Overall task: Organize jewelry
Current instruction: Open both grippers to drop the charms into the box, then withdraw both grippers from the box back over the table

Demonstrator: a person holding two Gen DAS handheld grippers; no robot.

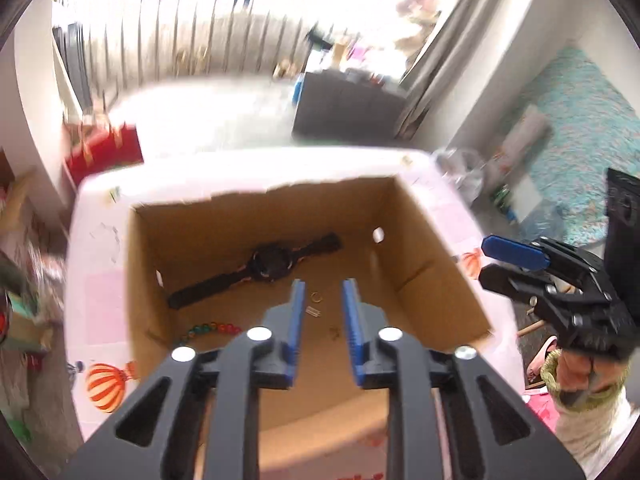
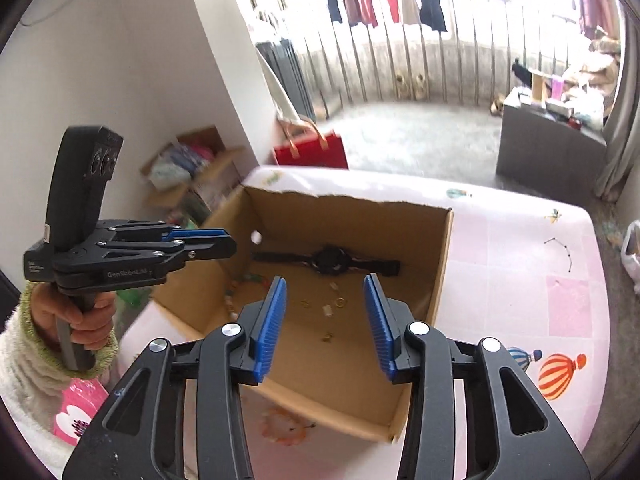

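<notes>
Cardboard makes up the open brown box (image 1: 420,248) that sits on a pink table printed with hot-air balloons (image 1: 96,300), and the jewelry lies on the box floor. At the left of that floor, against the left wall, rests a string of coloured beads (image 1: 212,328). Across the far part of the floor stretches a black wristwatch with its strap laid flat (image 1: 272,266). Nearer, about mid-floor, a small gold ring (image 1: 317,297) lies just beside a tiny pale clip (image 1: 314,312), with another small gold piece (image 2: 329,336) a little nearer still; its kind is too small to tell.

Above the near edge of the box hangs the left gripper (image 1: 322,312), its blue ribbed pads parted by a narrow gap with nothing between them. To the right, the right gripper (image 2: 325,312) hangs over the box too, its blue pads parted wider and likewise empty. A hand in a fuzzy cream sleeve (image 2: 86,320) holds the left gripper's handle.
</notes>
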